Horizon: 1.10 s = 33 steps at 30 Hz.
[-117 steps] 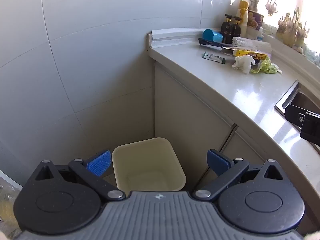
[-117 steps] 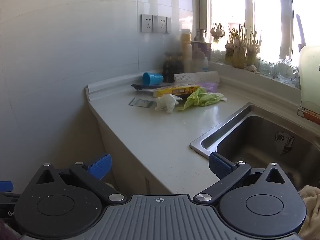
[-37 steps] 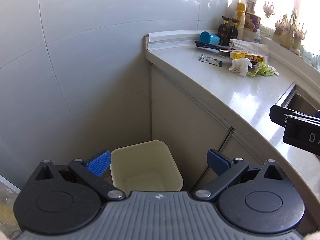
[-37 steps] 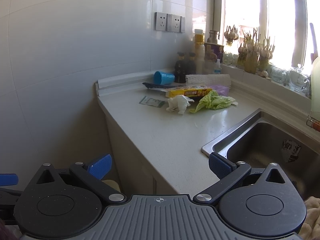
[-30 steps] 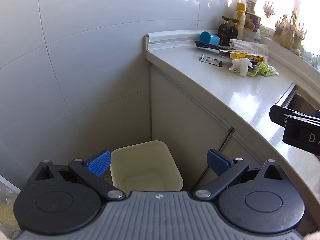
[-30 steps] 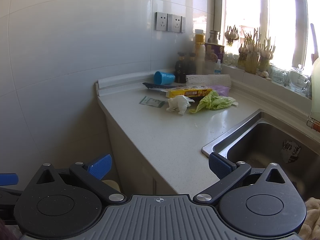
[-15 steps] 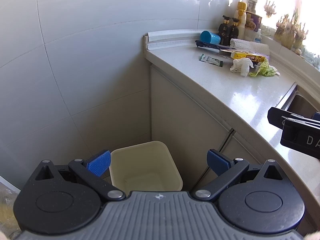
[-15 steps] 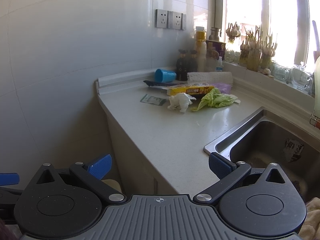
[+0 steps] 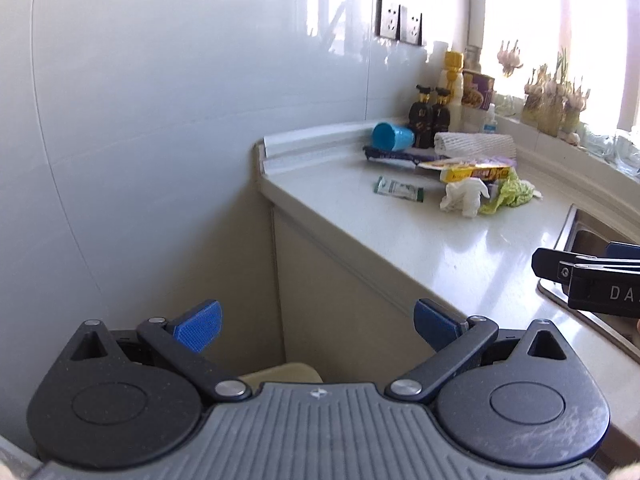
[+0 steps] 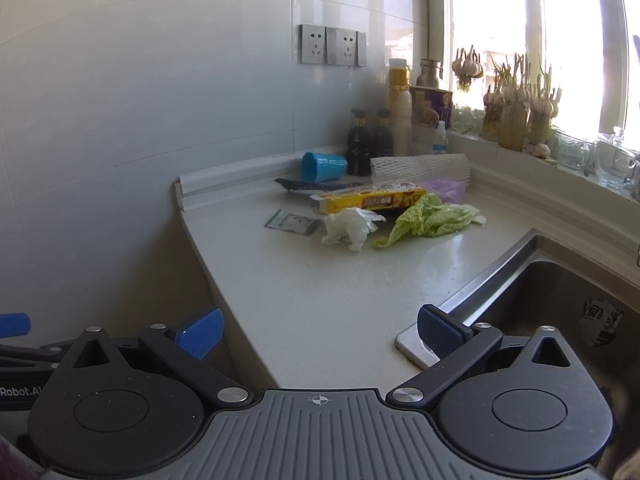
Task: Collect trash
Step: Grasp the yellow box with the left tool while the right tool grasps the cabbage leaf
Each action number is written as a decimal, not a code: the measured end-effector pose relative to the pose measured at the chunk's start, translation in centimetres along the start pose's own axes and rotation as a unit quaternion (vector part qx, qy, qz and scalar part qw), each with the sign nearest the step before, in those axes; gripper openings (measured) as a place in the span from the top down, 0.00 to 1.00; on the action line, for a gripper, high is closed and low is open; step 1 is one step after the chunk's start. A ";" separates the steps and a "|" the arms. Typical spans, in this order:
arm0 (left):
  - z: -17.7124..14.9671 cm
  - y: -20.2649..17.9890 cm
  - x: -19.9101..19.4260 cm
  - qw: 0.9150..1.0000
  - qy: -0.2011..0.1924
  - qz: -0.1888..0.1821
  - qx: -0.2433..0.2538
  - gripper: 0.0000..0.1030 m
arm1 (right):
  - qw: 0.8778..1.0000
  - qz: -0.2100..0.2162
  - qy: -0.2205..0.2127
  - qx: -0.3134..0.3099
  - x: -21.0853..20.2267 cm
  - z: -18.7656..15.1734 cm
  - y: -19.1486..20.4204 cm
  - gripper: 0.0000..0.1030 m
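Trash lies at the far end of the white counter [image 10: 320, 292]: a crumpled white tissue [image 10: 348, 226], green lettuce leaves [image 10: 432, 216], a yellow box [image 10: 372, 199], a small green sachet [image 10: 294, 222], a dark wrapper [image 10: 304, 186] and a tipped blue cup [image 10: 322, 166]. The same tissue [image 9: 464, 196], sachet [image 9: 399, 189] and cup [image 9: 390, 135] show in the left wrist view. My left gripper [image 9: 316, 318] is open and empty beside the cabinet, above the cream bin [image 9: 280, 374], whose rim only just shows. My right gripper [image 10: 318, 330] is open and empty over the counter's near edge.
A steel sink [image 10: 560, 300] is sunk into the counter on the right. Dark bottles [image 10: 366, 148], a yellow-capped bottle [image 10: 400, 100] and a white foam net roll [image 10: 420, 166] stand by the tiled wall. Garlic bulbs and jars [image 10: 516, 116] line the window sill.
The left gripper has tilted up and moved closer to the counter, so the bin has slid almost out of view at the bottom. The right gripper has moved forward towards the trash.
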<state>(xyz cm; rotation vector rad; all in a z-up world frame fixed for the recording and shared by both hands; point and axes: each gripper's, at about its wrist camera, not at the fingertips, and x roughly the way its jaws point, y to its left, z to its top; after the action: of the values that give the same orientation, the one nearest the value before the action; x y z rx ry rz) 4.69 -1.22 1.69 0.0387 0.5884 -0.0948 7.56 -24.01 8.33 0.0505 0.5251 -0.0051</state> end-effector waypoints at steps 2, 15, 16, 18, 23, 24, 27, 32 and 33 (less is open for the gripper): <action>0.8 -0.4 0.9 1.000 -0.012 -0.010 0.021 0.01 | 1.000 0.006 0.005 0.009 1.1 0.8 -0.9 0.00; 6.6 -3.5 9.9 0.979 -0.033 -0.172 0.102 0.01 | 0.992 0.056 0.010 0.117 10.4 5.7 -9.8 0.00; 7.0 -3.8 10.6 0.977 -0.038 -0.181 0.107 0.01 | 0.990 0.057 0.007 0.128 11.1 5.9 -10.6 0.00; 7.7 -4.3 12.0 0.972 -0.045 -0.198 0.115 0.01 | 0.987 0.061 0.007 0.151 12.4 6.3 -12.1 0.00; 9.6 -5.5 15.5 0.959 -0.040 -0.249 0.127 0.01 | 0.980 0.067 0.012 0.186 15.2 6.7 -14.6 0.00; 9.9 -5.7 16.0 0.956 -0.041 -0.259 0.130 0.01 | 0.979 0.068 0.015 0.189 15.7 6.8 -14.9 0.00; 11.1 -6.7 17.9 0.946 -0.034 -0.289 0.144 0.01 | 0.978 0.071 0.023 0.197 17.2 7.0 -15.6 0.01; 13.1 -9.1 22.2 0.928 -0.001 -0.331 0.172 0.01 | 0.967 0.090 0.041 0.235 19.7 7.4 -16.8 0.11; 13.4 -9.6 23.0 0.925 0.008 -0.336 0.178 0.01 | 0.965 0.091 0.045 0.241 20.4 7.5 -17.0 0.13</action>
<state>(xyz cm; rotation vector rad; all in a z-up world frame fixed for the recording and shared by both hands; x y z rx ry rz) 30.16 -13.38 -0.03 0.1900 0.5752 -0.8710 28.64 -41.18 3.82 0.5780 0.5999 0.0491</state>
